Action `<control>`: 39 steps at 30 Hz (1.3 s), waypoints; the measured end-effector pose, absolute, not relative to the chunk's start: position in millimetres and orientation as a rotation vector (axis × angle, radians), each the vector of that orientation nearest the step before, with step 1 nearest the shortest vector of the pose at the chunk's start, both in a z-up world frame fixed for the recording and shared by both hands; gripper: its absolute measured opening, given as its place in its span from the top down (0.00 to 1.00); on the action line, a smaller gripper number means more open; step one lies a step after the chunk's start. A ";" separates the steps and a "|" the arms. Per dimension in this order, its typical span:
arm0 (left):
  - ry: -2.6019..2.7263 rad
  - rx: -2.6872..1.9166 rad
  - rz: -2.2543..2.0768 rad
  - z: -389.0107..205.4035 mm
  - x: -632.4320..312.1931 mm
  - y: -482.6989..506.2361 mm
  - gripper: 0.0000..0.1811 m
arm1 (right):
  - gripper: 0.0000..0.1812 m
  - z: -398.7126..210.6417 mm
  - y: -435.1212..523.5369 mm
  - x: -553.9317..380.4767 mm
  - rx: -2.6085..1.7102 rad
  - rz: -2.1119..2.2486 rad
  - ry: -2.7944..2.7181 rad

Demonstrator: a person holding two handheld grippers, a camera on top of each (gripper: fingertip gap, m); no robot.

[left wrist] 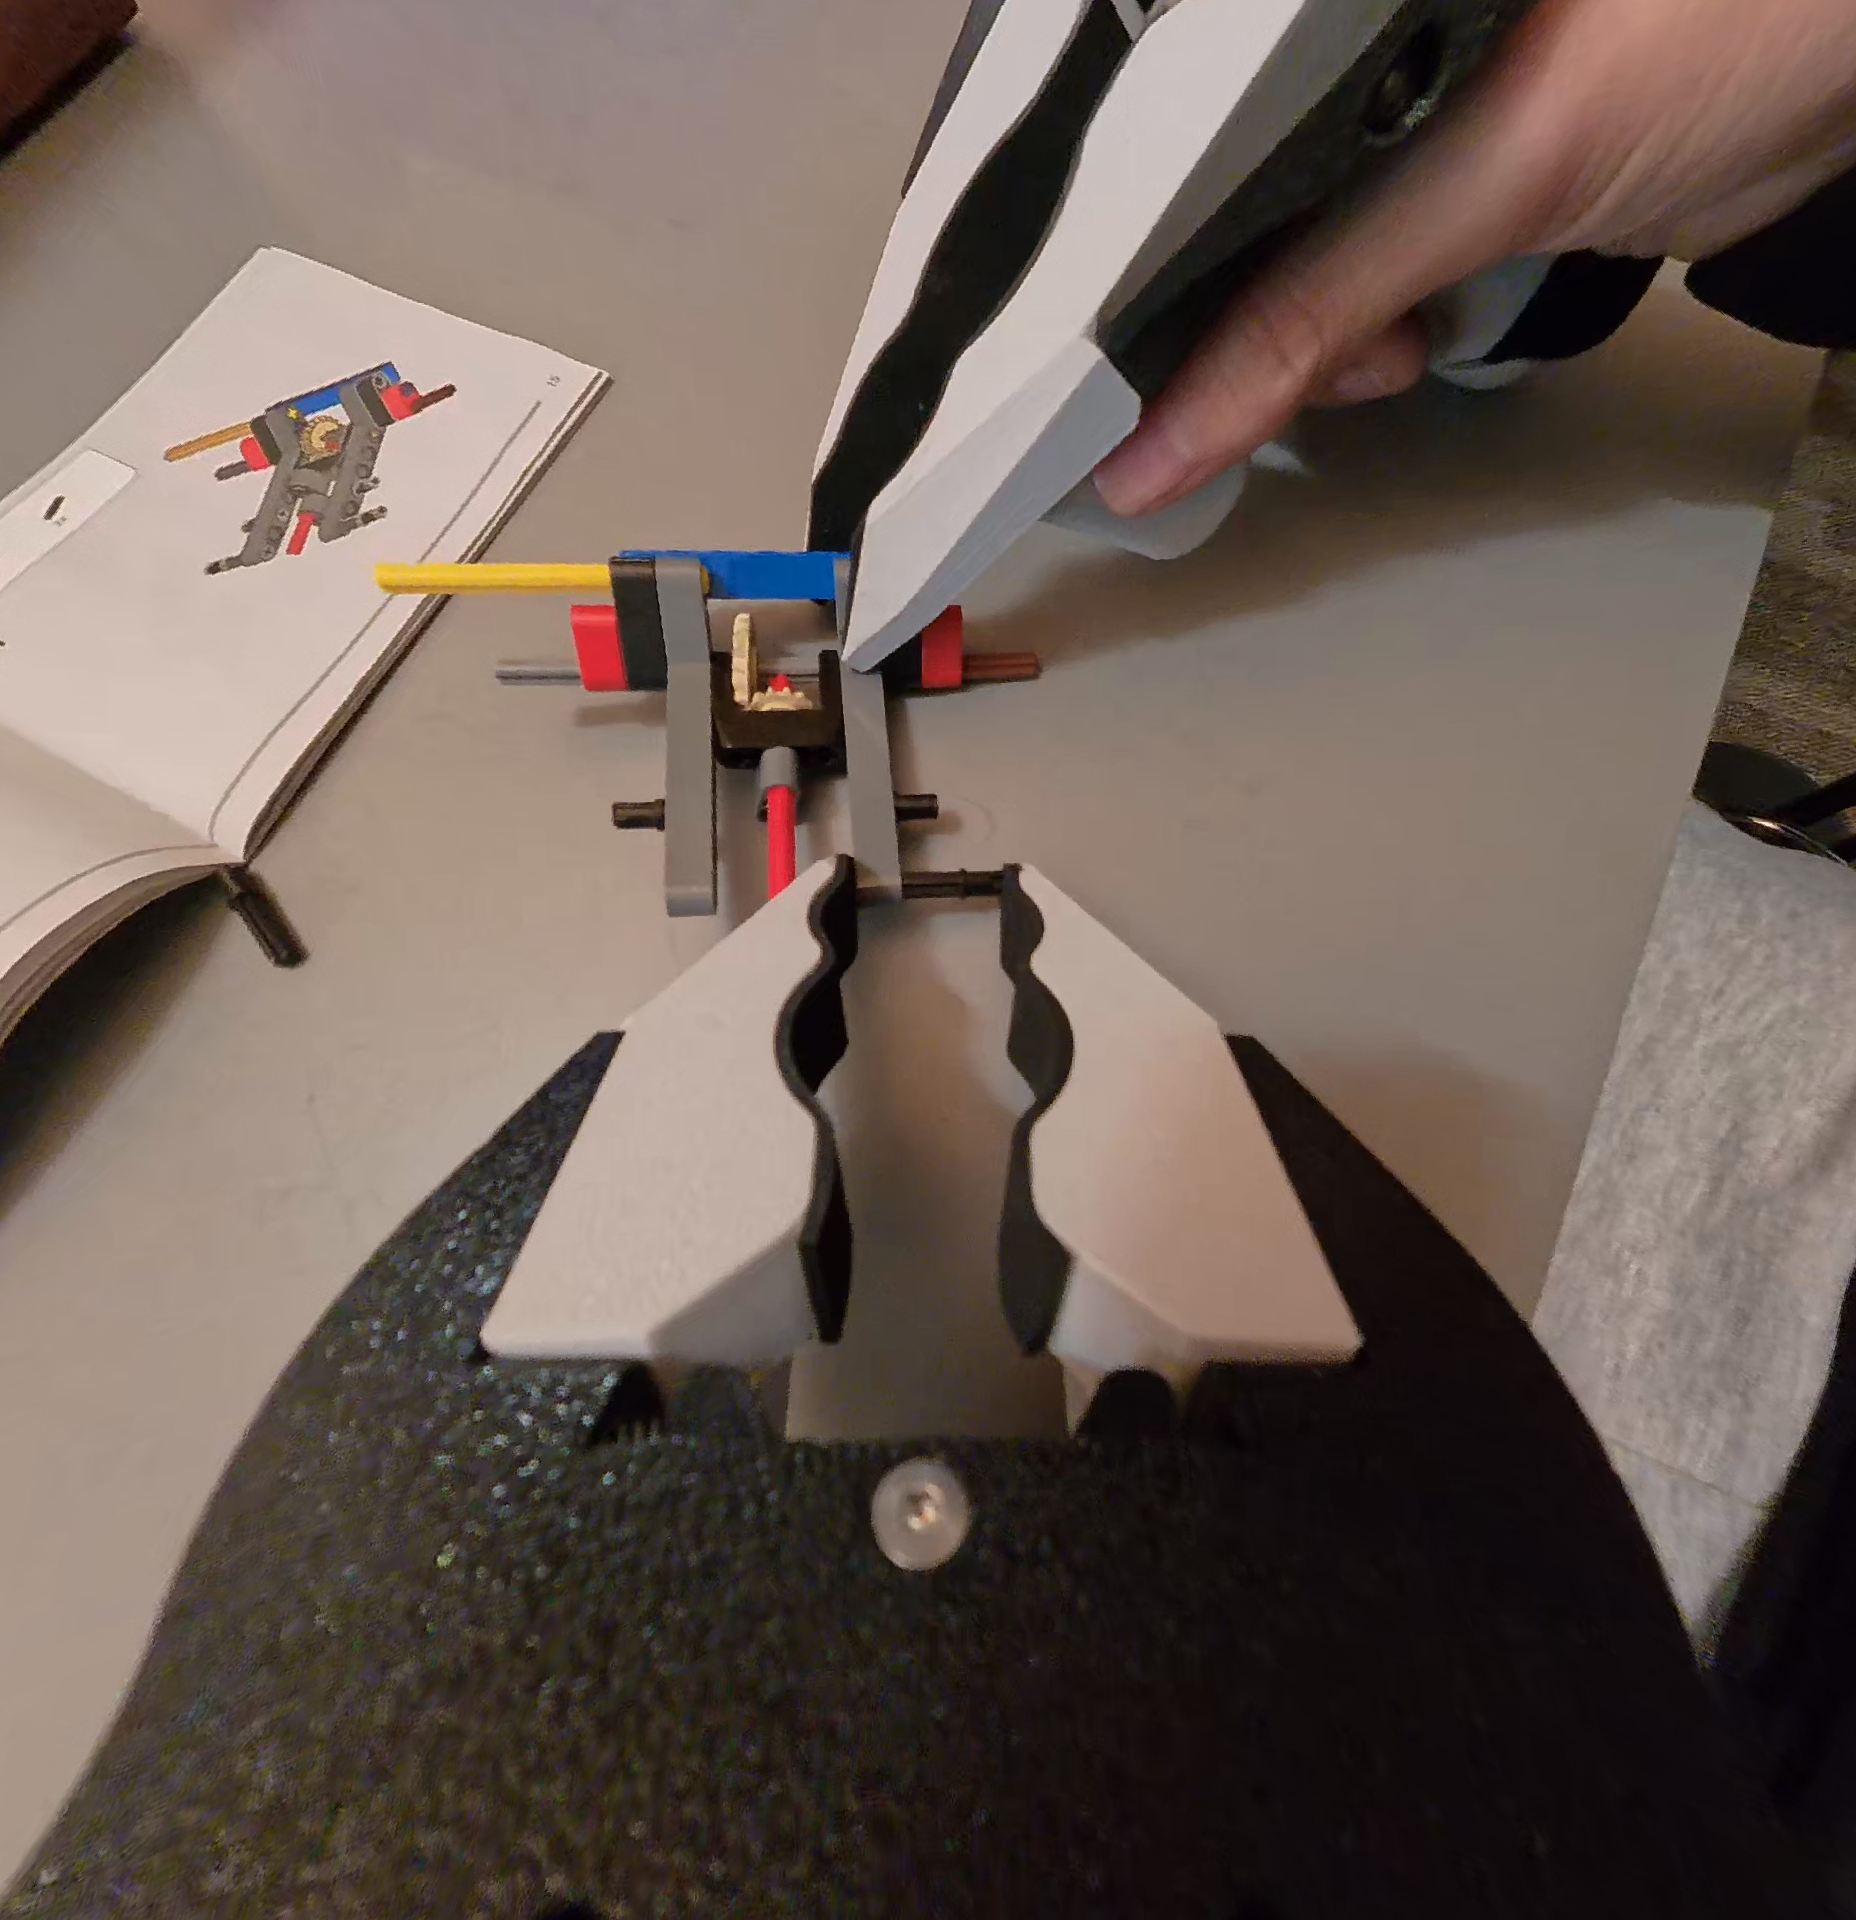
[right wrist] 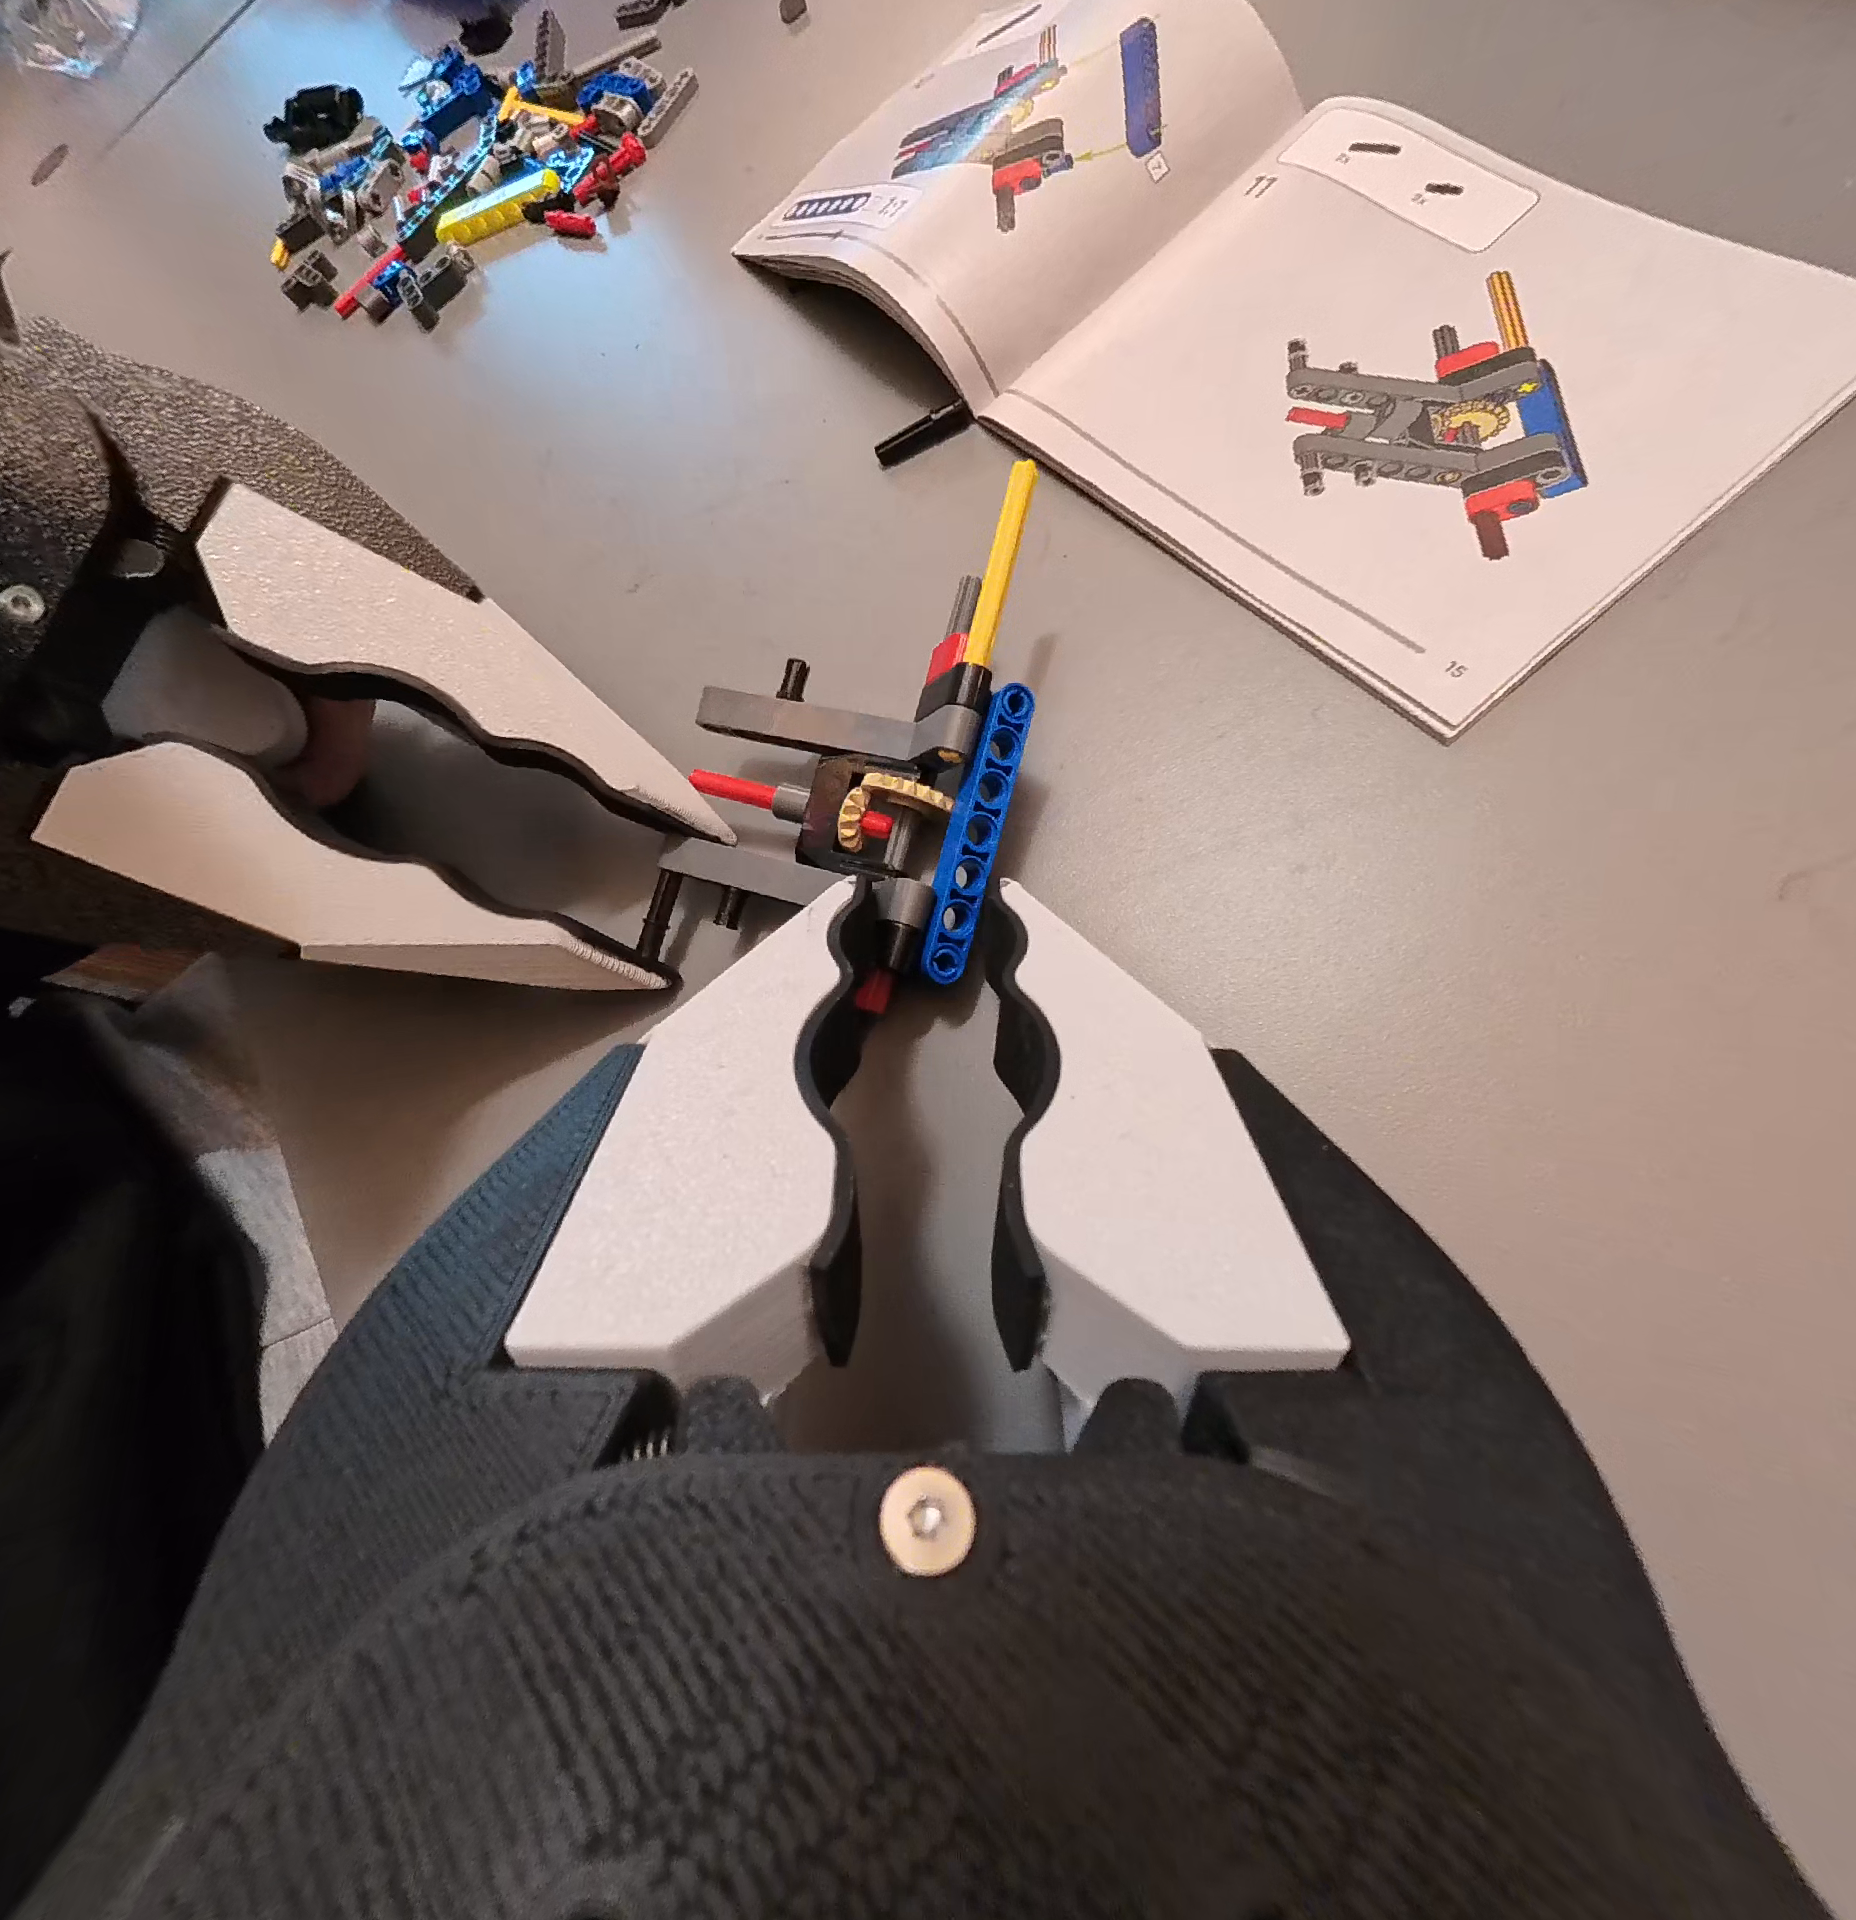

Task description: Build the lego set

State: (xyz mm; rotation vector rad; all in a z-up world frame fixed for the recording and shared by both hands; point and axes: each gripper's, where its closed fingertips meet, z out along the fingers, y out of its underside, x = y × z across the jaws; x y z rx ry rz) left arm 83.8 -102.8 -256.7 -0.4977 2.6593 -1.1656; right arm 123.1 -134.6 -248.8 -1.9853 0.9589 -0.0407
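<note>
A half-built model (right wrist: 903, 790) lies on the grey table (right wrist: 1319, 1039). The right gripper (right wrist: 924, 894) straddles its blue beam (right wrist: 981, 831), jaws partly apart, grip uncertain. The left gripper (left wrist: 924, 873), jaws apart, brackets a black pin (left wrist: 950, 883) (contact unclear). A booklet (right wrist: 1371, 343) and loose bricks (right wrist: 456, 177) lie beyond the model.

Left gripper (left wrist: 924, 878): jaws parted, tips low at the table, one finger (left wrist: 695, 1143) each side of centre, pointing 12 o'clock in its own view. Right gripper (right wrist: 924, 899): jaws also parted, aimed 12 o'clock; in the left view it enters from 1 o'clock, tilted steeply down. Hand (left wrist: 1526, 229) wraps its body, fingertip on the trigger.
</note>
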 end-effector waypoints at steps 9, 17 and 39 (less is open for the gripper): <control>2.645 -0.483 -1.154 -256.4 86.5 -101.7 0.88 | 0.90 -248.9 -134.6 123.0 -1.982 -0.030 0.962; 2.646 -0.471 -1.154 -256.4 86.8 -101.4 0.88 | 0.90 -248.8 -134.6 123.0 -1.982 -0.031 0.961; 2.756 -0.427 -1.266 -250.4 66.7 -67.9 0.75 | 0.87 -247.0 -138.7 138.0 -2.277 -0.080 0.532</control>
